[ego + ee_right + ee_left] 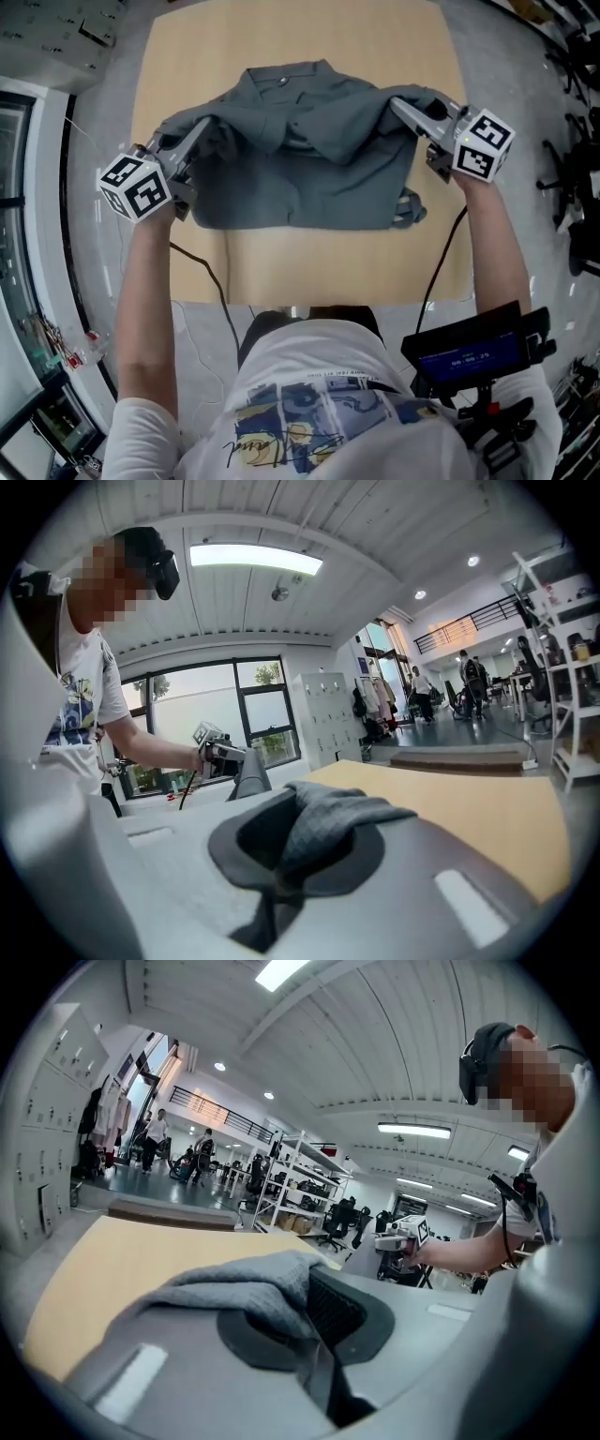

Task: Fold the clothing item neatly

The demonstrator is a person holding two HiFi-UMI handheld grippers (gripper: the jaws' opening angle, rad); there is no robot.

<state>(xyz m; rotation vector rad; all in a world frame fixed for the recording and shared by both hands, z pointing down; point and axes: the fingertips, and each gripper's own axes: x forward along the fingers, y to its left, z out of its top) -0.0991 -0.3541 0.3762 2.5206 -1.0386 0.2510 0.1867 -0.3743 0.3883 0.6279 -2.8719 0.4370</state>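
Grey collared shirt (309,169) pinched at both sides over the wooden table (309,267)

The shirt is spread on the table with its collar (286,77) at the far side. Left of the collar a bunch of cloth is clamped in the left gripper (199,133), and right of the collar another is clamped in the right gripper (403,109). Both jaw pairs are clenched on fabric (each gripper view shows grey knit squeezed between the pads). The cloth is judged light, soft and limp: it sags between the two grips and would not be expected to hold a crease unaided. Hold is best taken at matching sleeve or seam edges either side of the collar, level with each other, so that a fold can be laid square.
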